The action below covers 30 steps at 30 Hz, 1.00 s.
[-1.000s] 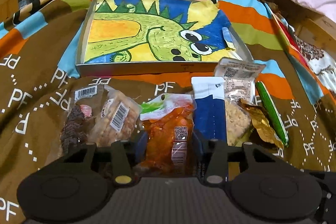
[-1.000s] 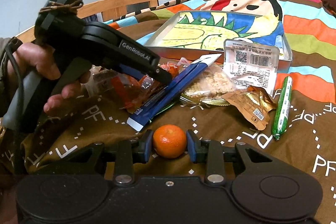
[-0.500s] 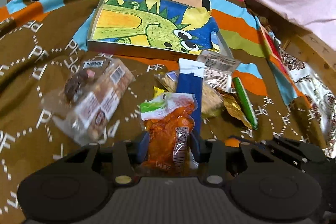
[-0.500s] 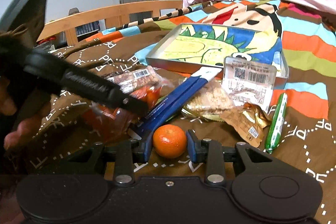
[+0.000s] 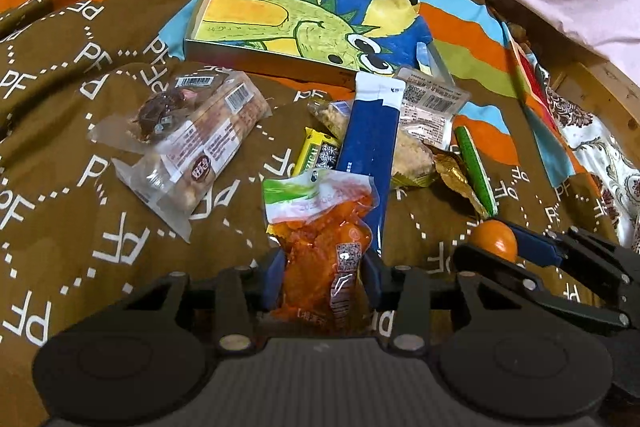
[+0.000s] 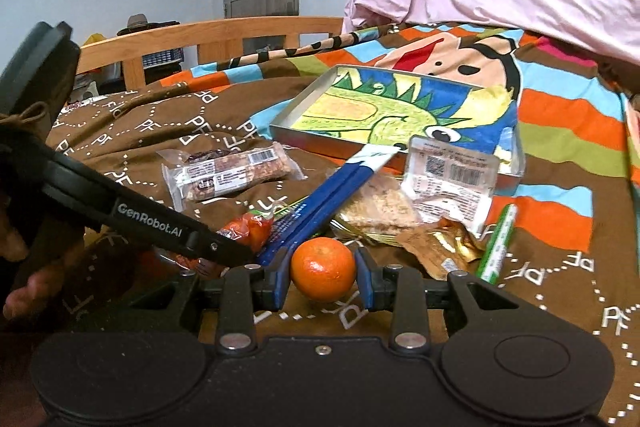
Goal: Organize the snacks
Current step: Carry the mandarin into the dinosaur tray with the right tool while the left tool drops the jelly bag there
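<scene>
My left gripper is shut on an orange snack packet with a green and white top, held just in front of the snack pile. My right gripper is shut on a small mandarin, low over the brown bedspread. In the left wrist view the mandarin shows at the right, between the right gripper's blue pads. A shallow metal tray lined with a dinosaur drawing lies beyond the pile; its rim also shows in the right wrist view.
On the bedspread lie a long blue packet, clear-wrapped bars, a white barcode pouch, a green stick, a gold wrapper and a yellow packet. A pink cover hangs behind. A wooden bed rail runs at the back left.
My left gripper has pulled back from the pile with the orange packet, which now hangs free of the other snacks. My right gripper has risen a little with the mandarin.
</scene>
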Each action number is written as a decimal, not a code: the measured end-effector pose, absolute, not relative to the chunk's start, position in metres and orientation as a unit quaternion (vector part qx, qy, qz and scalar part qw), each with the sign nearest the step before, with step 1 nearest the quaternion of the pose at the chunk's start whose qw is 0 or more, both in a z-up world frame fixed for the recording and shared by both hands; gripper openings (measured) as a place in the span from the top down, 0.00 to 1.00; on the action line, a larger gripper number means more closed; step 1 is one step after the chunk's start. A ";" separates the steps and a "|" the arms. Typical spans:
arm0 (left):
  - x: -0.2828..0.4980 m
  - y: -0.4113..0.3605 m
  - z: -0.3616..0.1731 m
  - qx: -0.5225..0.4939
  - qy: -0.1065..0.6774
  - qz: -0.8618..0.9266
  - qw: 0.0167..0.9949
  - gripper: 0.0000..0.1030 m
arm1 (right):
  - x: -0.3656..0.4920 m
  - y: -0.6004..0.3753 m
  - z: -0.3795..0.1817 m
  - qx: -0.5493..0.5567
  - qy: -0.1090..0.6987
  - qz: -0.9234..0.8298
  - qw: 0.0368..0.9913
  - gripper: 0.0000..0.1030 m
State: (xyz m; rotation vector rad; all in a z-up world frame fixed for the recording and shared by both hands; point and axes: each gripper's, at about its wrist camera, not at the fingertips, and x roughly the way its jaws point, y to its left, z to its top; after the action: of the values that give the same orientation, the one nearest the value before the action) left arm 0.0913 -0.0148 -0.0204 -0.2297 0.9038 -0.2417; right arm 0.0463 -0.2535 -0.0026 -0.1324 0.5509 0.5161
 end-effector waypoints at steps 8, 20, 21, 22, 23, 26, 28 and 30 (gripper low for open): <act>0.074 -0.009 -0.006 -0.162 0.402 -0.110 0.895 0.57 | 0.047 -0.260 0.008 -0.048 0.252 0.243 0.936 0.65; 0.094 -0.016 0.018 -0.148 0.341 -0.122 0.920 0.57 | 0.067 -0.266 0.028 -0.032 0.230 0.232 0.945 0.65; 0.098 -0.015 0.020 -0.146 0.338 -0.123 0.922 0.57 | 0.072 -0.265 0.032 -0.036 0.224 0.231 0.946 0.65; 0.103 -0.014 0.022 -0.144 0.334 -0.124 0.923 0.57 | 0.077 -0.265 0.035 -0.040 0.221 0.230 0.947 0.65; 0.109 -0.012 0.024 -0.142 0.330 -0.125 0.925 0.57 | 0.084 -0.265 0.039 -0.039 0.218 0.229 0.948 0.65; 0.130 -0.007 0.030 -0.138 0.320 -0.126 0.929 0.57 | 0.110 -0.264 0.047 -0.028 0.215 0.222 0.951 0.65; 0.146 -0.004 0.033 -0.135 0.313 -0.128 0.931 0.57 | 0.132 -0.260 0.050 -0.024 0.213 0.218 0.952 0.65; 0.163 -0.002 0.036 -0.128 0.305 -0.128 0.935 0.57 | 0.156 -0.255 0.051 -0.023 0.213 0.214 0.953 0.65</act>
State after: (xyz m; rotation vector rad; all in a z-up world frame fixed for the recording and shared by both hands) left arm 0.1629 -0.0024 0.0358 -0.2609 0.6225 -0.2619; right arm 0.1563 -0.2547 0.0509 -0.0476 0.4322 0.4351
